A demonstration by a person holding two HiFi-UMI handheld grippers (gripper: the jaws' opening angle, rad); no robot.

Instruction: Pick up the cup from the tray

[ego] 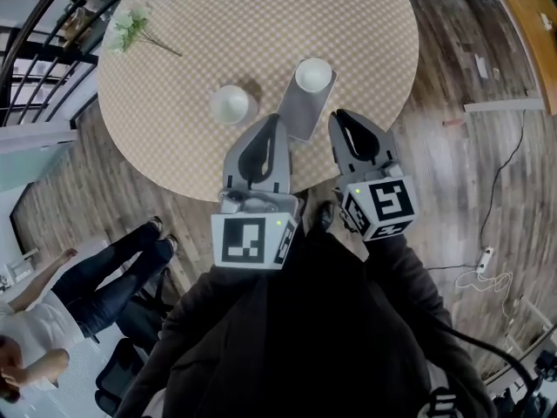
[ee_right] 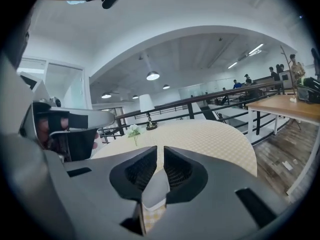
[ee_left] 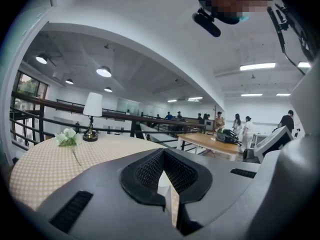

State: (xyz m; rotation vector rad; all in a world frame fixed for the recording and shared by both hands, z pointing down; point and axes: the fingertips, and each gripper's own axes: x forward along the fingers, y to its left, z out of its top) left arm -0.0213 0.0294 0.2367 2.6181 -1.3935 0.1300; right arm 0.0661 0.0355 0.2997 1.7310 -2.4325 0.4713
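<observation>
Cup (ego: 313,74) on tray (ego: 300,116) (second cup (ego: 231,104) beside), left gripper (ego: 275,122), right gripper (ego: 340,116), fingers closed, empty

The round table (ego: 261,24) wears a beige checked cloth, matt and finely woven. The tray (ego: 298,118) looks like smooth, dull grey plastic. The cup (ego: 313,75) and the second cup (ego: 230,104) are white and smooth (slight sheen). The floor (ego: 470,172) is worn wood planking. The left gripper (ego: 275,120) and right gripper (ego: 342,114) have matt grey plastic shells; the pads (ee_left: 150,170) are black and ribbed.
</observation>
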